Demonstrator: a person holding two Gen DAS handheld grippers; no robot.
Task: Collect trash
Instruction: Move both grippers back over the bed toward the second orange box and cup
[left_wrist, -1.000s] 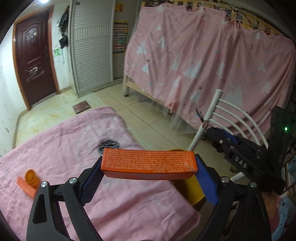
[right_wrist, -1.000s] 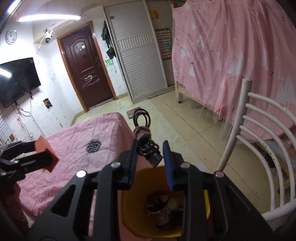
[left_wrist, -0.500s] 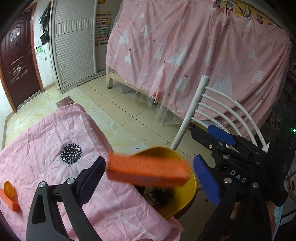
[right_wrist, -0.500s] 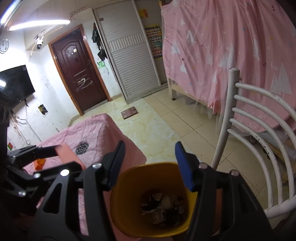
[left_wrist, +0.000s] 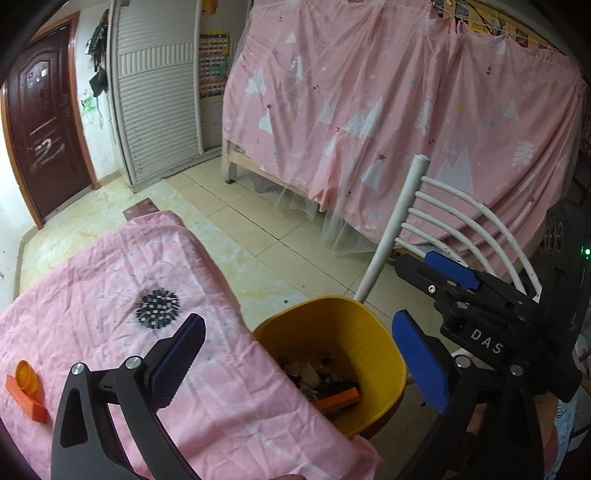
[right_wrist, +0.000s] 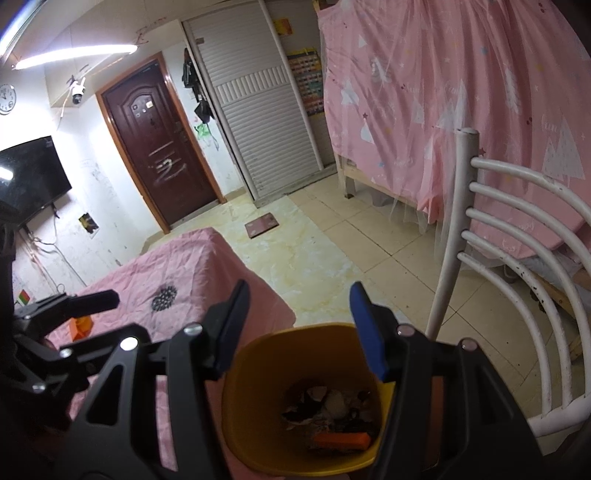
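Observation:
A yellow trash bin (left_wrist: 354, 328) stands at the table's right edge; it also shows in the right wrist view (right_wrist: 258, 373). An orange box (left_wrist: 338, 399) lies inside on the other trash, also seen from the right wrist (right_wrist: 341, 439). My left gripper (left_wrist: 299, 362) is open and empty above the bin. My right gripper (right_wrist: 299, 328) is open and empty over the bin too; it shows in the left wrist view (left_wrist: 447, 275). On the pink tablecloth (left_wrist: 110, 302) lie an orange cap (left_wrist: 25, 373) and an orange block (left_wrist: 27, 400).
A white metal chair (right_wrist: 517, 277) stands right of the bin. A bed with a pink curtain (left_wrist: 388, 99) is behind it. Tiled floor (right_wrist: 332, 251), a brown door (right_wrist: 159, 155) and a wall TV (right_wrist: 29, 177) lie beyond.
My left gripper opened and the orange box fell into the bin. My right gripper opened and the black cable it held is gone from the jaws.

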